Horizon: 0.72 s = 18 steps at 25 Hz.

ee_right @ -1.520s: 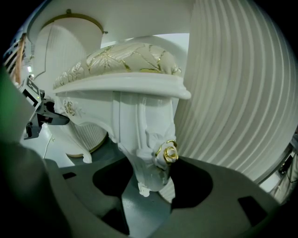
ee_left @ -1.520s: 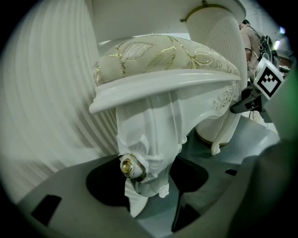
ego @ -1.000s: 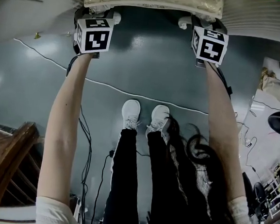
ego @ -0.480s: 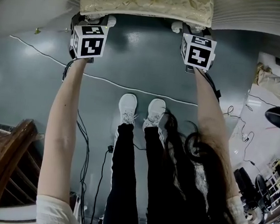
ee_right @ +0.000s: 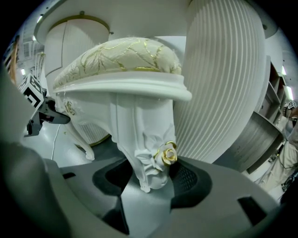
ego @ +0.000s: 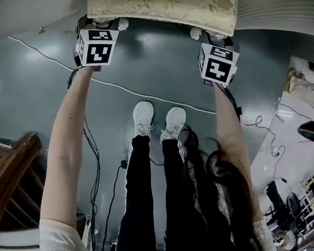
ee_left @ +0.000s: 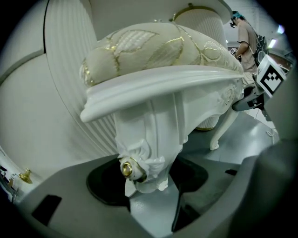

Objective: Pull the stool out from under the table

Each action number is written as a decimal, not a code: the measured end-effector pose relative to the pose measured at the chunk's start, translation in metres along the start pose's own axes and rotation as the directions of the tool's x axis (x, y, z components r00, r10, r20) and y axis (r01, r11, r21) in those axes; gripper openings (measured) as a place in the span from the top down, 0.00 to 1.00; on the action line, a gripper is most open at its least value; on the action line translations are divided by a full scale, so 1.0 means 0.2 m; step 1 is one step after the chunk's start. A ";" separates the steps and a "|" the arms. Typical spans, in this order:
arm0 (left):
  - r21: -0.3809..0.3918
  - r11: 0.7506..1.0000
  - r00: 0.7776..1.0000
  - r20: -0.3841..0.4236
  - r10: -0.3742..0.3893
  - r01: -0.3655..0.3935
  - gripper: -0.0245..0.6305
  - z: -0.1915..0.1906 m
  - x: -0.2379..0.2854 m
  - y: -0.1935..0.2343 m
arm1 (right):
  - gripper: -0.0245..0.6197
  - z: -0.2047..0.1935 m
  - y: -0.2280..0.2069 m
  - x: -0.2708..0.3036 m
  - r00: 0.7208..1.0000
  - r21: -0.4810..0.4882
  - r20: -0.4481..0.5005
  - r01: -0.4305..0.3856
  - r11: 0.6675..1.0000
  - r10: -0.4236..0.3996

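Note:
The stool (ego: 162,5) has a cream cushion with gold leaves on a white carved frame and lies along the top edge of the head view. My left gripper (ego: 103,22) reaches under its near left corner. In the left gripper view the cushion (ee_left: 158,51) looms above, and my left gripper (ee_left: 149,179) is shut on the carved leg (ee_left: 149,148) with a gold rosette. My right gripper (ego: 211,35) is at the near right corner. Seen from its own camera, my right gripper (ee_right: 151,179) is shut on the other front leg (ee_right: 146,148).
The white ribbed table base (ee_left: 70,83) stands close behind the stool, and again as a ribbed column (ee_right: 219,79). A wooden chair (ego: 4,185) is at lower left. Cables (ego: 106,85) run over the grey floor, near my white shoes (ego: 160,120). Clutter (ego: 309,135) lines the right side.
More of the stool's cushion now shows at the top of the head view. Both grippers have moved with it, a little left and towards my feet, still closed on the legs.

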<state>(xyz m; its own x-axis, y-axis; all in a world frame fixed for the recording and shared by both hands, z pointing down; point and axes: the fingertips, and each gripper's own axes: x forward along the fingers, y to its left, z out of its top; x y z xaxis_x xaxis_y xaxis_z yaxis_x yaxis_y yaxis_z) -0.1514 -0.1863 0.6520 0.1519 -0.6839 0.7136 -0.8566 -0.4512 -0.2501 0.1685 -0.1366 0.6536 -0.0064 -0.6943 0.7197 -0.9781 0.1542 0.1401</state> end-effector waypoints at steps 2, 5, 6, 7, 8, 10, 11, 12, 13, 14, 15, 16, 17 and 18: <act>0.007 1.000 1.000 0.001 -0.008 0.008 0.54 -0.03 -0.01 0.00 | 0.56 -0.02 0.02 -0.01 1.000 0.003 0.001 0.004 1.000 -0.004; 0.020 1.000 1.000 0.004 -0.018 0.018 0.54 -0.05 -0.02 0.02 | 0.56 -0.04 0.06 -0.03 1.000 0.009 -0.004 0.004 1.000 -0.004; 0.025 0.999 1.000 0.005 -0.021 0.021 0.54 -0.05 -0.02 0.03 | 0.56 -0.05 0.07 -0.04 1.000 0.012 -0.006 0.005 1.000 -0.005; 0.028 0.999 1.000 0.006 -0.024 0.024 0.54 -0.05 -0.02 0.03 | 0.56 -0.05 0.07 -0.05 1.000 0.016 -0.006 0.007 1.000 -0.007; 0.032 0.999 1.000 0.007 -0.027 0.027 0.54 -0.05 -0.02 0.03 | 0.56 -0.05 0.07 -0.05 1.000 0.021 -0.007 0.011 1.000 -0.011; 0.037 0.999 0.999 0.009 -0.033 0.032 0.54 -0.05 -0.02 0.03 | 0.56 -0.06 0.08 -0.06 1.000 0.029 -0.005 0.020 0.999 -0.020; 0.042 0.999 0.999 0.011 -0.035 0.035 0.54 -0.05 -0.02 0.04 | 0.56 -0.07 0.09 -0.07 1.000 0.034 -0.002 0.025 0.999 -0.025; 0.048 0.998 0.999 0.013 -0.038 0.037 0.54 -0.06 -0.02 0.04 | 0.56 -0.07 0.10 -0.08 1.000 0.039 0.001 0.030 0.999 -0.030; 0.054 0.998 0.999 0.014 -0.040 0.040 0.54 -0.07 -0.03 0.05 | 0.56 -0.09 0.13 -0.10 0.999 0.045 0.004 0.035 0.998 -0.035; 0.058 0.997 0.999 0.013 -0.044 0.043 0.54 -0.08 -0.04 0.06 | 0.56 -0.10 0.15 -0.11 0.999 0.049 0.007 0.039 0.998 -0.039; 0.061 0.997 0.999 0.013 -0.047 0.047 0.54 -0.09 -0.05 0.07 | 0.56 -0.12 0.16 -0.13 0.999 0.051 0.010 0.042 0.998 -0.043; 0.063 0.997 0.999 0.013 -0.051 0.051 0.54 -0.10 -0.05 0.07 | 0.56 -0.12 0.17 -0.13 0.999 0.050 0.011 0.045 0.998 -0.046; 0.064 0.996 0.998 0.014 -0.055 0.054 0.54 -0.10 -0.05 0.07 | 0.56 -0.13 0.17 -0.13 0.999 0.048 0.011 0.047 0.998 -0.048; 0.064 0.996 0.998 0.015 -0.057 0.056 0.54 -0.10 -0.04 0.07 | 0.56 -0.12 0.17 -0.13 0.999 0.047 0.009 0.049 0.998 -0.049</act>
<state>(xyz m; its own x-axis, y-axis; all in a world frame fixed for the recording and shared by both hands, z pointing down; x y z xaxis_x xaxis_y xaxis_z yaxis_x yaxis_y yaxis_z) -0.1738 -0.1751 0.6563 0.2080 -0.6653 0.7170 -0.8135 -0.5248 -0.2509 0.1406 -0.0961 0.6568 0.0400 -0.7074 0.7057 -0.9858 0.0871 0.1433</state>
